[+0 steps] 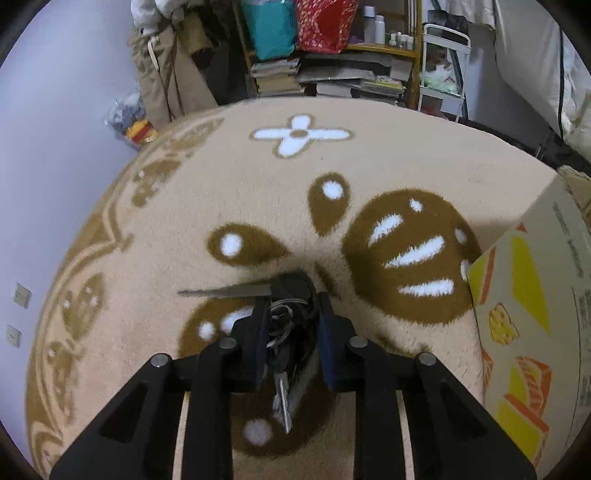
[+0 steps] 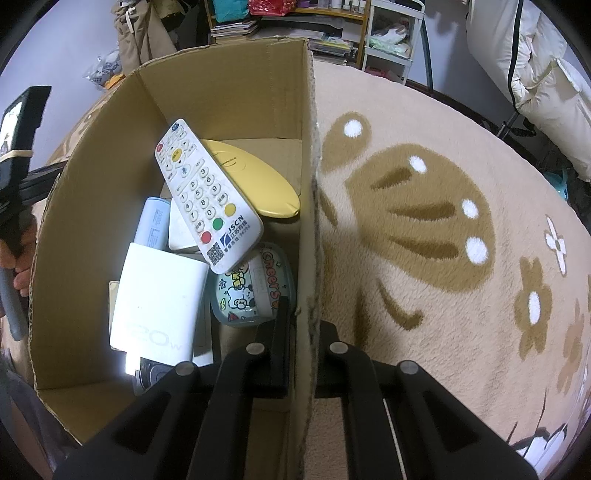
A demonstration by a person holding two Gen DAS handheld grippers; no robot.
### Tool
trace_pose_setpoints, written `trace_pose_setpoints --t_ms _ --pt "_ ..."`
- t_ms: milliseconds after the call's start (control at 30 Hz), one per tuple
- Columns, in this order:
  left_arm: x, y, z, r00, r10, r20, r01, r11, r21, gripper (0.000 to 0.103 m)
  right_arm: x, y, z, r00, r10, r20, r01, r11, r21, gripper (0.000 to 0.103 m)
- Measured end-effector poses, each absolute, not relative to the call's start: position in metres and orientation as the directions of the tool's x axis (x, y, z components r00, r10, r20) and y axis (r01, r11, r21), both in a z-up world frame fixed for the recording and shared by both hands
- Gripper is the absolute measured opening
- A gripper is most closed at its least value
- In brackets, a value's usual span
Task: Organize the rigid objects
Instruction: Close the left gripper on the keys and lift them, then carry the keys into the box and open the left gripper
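Note:
My left gripper (image 1: 291, 306) is shut on a bunch of keys (image 1: 286, 321), lifted above the beige patterned rug (image 1: 221, 192). One long key (image 1: 225, 291) sticks out to the left and another key (image 1: 282, 398) hangs down behind the fingers. The cardboard box (image 1: 532, 314) stands just to the right. My right gripper (image 2: 301, 321) is shut on the right wall of the cardboard box (image 2: 308, 221), one finger inside and one outside. Inside lie a white remote (image 2: 207, 192), a yellow oval case (image 2: 255, 181), a white charger block (image 2: 159, 302), a cartoon tin (image 2: 255, 284) and a pale blue power bank (image 2: 153, 225).
Shelves with stacked books (image 1: 325, 77), a teal bag (image 1: 269, 29) and a red bag (image 1: 325, 22) line the far side. A white cart (image 1: 443, 74) stands at the back right. A hand (image 2: 18, 266) holding the other gripper's handle shows left of the box.

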State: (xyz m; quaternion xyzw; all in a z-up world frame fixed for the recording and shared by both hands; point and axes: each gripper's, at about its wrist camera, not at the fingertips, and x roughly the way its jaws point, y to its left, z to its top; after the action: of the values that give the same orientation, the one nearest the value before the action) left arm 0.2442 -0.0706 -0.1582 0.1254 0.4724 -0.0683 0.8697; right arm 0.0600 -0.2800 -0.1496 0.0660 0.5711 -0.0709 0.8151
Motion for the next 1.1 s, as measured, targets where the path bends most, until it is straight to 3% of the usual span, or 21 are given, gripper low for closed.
trace_pose_setpoints --t_ms 233,633,1100 --pt "0.229 -0.056 -0.128 0.562 0.0 -0.827 0.203 0.969 0.138 0.022 0.061 -0.284 -0.147 0.338 -0.033 -0.94 0.19 0.981 0.034 0.007" --pt "0.18 -0.055 -0.04 0.699 -0.054 -0.714 0.204 0.971 0.126 0.022 0.062 -0.285 -0.143 0.342 -0.031 -0.939 0.19 0.981 0.037 0.007" --pt "0.126 -0.105 0.019 0.712 -0.274 -0.646 0.372 0.928 0.016 0.023 0.062 -0.285 -0.138 0.349 -0.03 -0.937 0.192 0.981 0.04 0.007"
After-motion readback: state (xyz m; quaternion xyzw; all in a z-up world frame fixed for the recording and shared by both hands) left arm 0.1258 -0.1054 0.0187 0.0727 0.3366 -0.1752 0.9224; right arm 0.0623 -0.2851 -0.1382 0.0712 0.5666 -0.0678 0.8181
